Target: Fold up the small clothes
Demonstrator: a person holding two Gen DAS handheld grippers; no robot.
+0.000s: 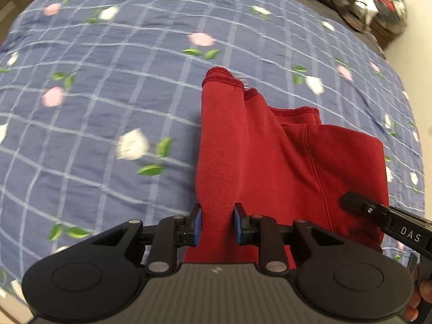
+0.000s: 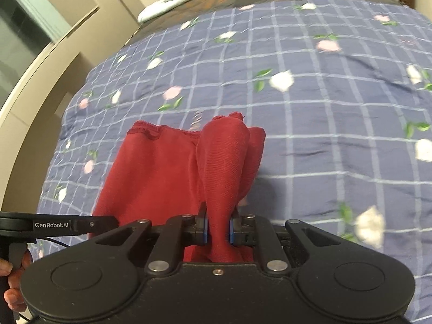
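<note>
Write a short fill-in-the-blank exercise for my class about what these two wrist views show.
1. The garment being handled is ____ in colour.
2. It lies on a blue checked bedspread printed with pink and white ____.
3. The left hand-held gripper and the right hand-held gripper are each shut on a bunch of the garment's ____.
4. The pads on the fingers are ____ in colour.

Missing words: red; flowers; fabric; blue

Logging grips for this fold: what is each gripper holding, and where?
Both grip the red knit garment at its near edge: left gripper on one bunched fold, right gripper on another.
</note>
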